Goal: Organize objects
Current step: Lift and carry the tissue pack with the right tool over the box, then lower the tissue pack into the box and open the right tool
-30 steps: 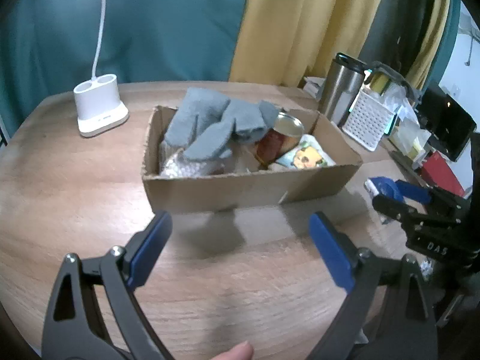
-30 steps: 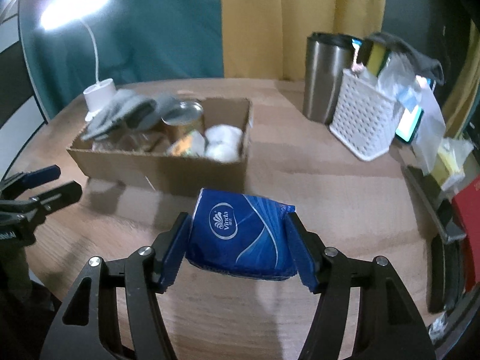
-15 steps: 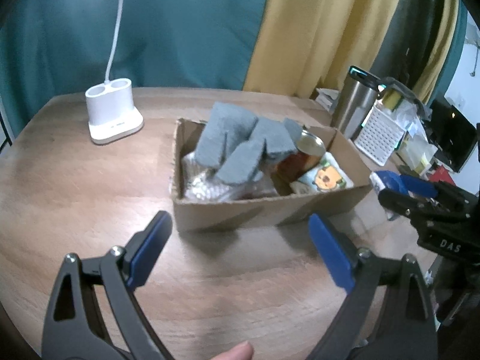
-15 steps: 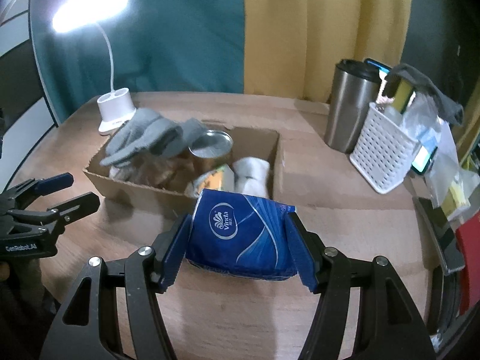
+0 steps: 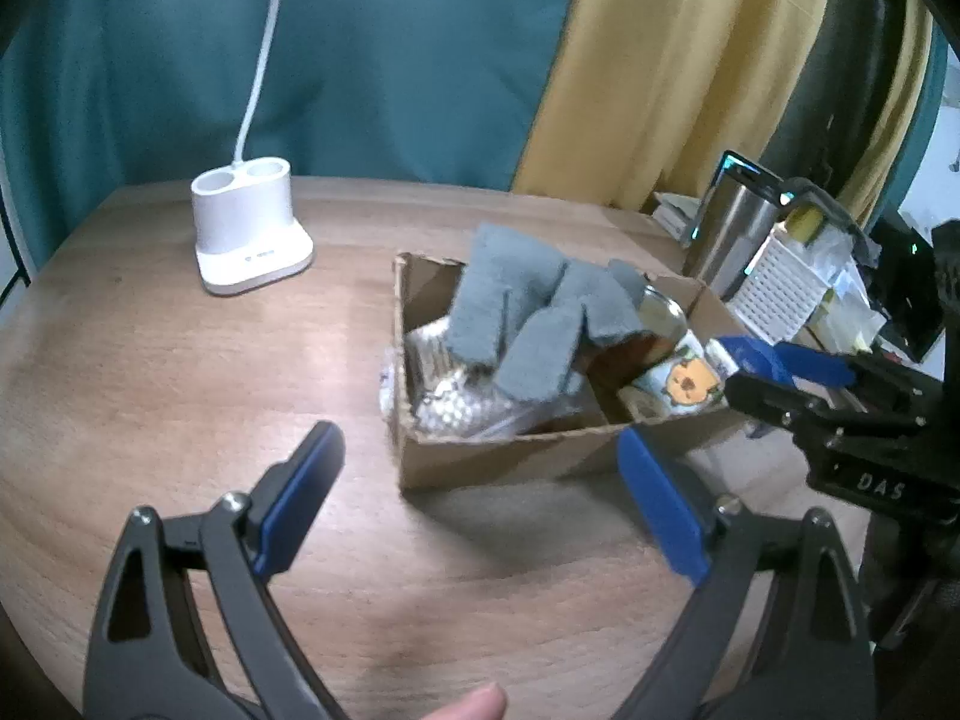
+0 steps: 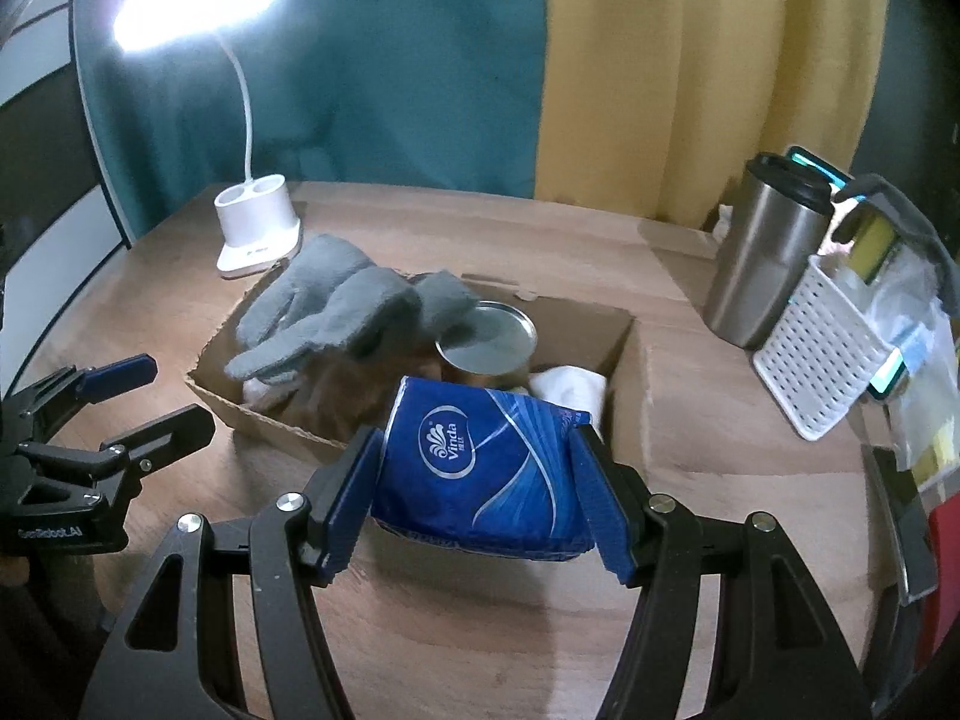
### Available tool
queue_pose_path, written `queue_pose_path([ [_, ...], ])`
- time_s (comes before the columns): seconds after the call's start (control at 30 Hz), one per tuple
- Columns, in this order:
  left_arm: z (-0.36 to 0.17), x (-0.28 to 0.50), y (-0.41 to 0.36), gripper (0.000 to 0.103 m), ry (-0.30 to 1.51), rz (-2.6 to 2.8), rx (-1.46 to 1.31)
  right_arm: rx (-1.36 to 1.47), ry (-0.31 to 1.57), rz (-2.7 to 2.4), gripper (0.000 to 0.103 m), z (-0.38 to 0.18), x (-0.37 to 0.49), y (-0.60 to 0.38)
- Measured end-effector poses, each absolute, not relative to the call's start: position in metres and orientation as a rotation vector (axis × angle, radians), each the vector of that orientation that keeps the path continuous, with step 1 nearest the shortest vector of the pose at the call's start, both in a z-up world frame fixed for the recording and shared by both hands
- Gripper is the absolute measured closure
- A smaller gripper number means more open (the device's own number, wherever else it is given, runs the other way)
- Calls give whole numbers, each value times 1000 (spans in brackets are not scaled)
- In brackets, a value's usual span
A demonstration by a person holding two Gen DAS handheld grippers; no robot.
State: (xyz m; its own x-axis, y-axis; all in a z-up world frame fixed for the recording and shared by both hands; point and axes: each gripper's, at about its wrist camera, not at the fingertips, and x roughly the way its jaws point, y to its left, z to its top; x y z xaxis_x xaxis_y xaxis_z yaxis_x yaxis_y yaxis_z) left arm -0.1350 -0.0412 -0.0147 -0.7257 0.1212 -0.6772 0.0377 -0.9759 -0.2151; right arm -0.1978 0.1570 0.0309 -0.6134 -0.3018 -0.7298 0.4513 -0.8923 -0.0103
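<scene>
A round wooden table (image 5: 150, 372) stands before teal and yellow curtains. Near its middle sits an open, shallow brown cardboard box (image 6: 630, 372), already holding a fuzzy grey glove (image 6: 336, 312) draped over the other contents, a round metal tin with a silver lid (image 6: 486, 333), a crinkled clear plastic bag (image 5: 468, 408), a small packet printed with an orange cartoon face (image 5: 684, 381) and a white rolled cloth (image 6: 570, 387). The right gripper (image 6: 477, 480) has its blue-padded fingers (image 6: 354, 498) clamped on either side of a soft blue plastic pack of tissues marked "Vinda" (image 6: 480, 468), which hangs above the table just in front of the box's near wall, its upper edge overlapping the tin and cloth in the right wrist view. The left gripper (image 5: 480, 504) hovers over bare table on the near side of the box with its blue-padded fingers (image 5: 300, 498) spread wide apart and nothing between them; a person's fingertip (image 5: 474, 705) shows at the bottom edge of that view. A white desk lamp with a bending neck (image 6: 258, 228) shines from the far left of the table. To the right of the box stand a stainless steel tumbler with a black lid (image 6: 768, 264) and, just beside it, a white perforated plastic basket (image 6: 822, 372) stuffed with small items.
</scene>
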Motion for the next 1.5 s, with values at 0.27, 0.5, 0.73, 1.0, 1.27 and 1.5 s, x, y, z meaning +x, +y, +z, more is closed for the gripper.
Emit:
queue_pose_path([
  [0.27, -19, -139, -53, 9, -360, 2865, -1145, 1096, 305, -2446, 36, 29, -209, 137],
  [0.5, -21, -143, -62, 9, -383, 2869, -1146, 1143, 294, -2438, 36, 26, -224, 124],
  [0.73, -24, -146, -69, 9, -400, 2873, -1154, 1153, 288, -2446, 36, 22, -233, 115],
  [1.0, -26, -148, -68, 9, -405, 2864, -1160, 1165, 284, -2452, 26, 16, -233, 108],
  [1.27, -26, -149, -64, 9, -394, 2860, -1162, 1165, 264, -2498, 26, 17, -234, 122],
  [1.5, -24, -149, -62, 9, -382, 2864, -1162, 1181, 247, -2527, 26, 13, -239, 136],
])
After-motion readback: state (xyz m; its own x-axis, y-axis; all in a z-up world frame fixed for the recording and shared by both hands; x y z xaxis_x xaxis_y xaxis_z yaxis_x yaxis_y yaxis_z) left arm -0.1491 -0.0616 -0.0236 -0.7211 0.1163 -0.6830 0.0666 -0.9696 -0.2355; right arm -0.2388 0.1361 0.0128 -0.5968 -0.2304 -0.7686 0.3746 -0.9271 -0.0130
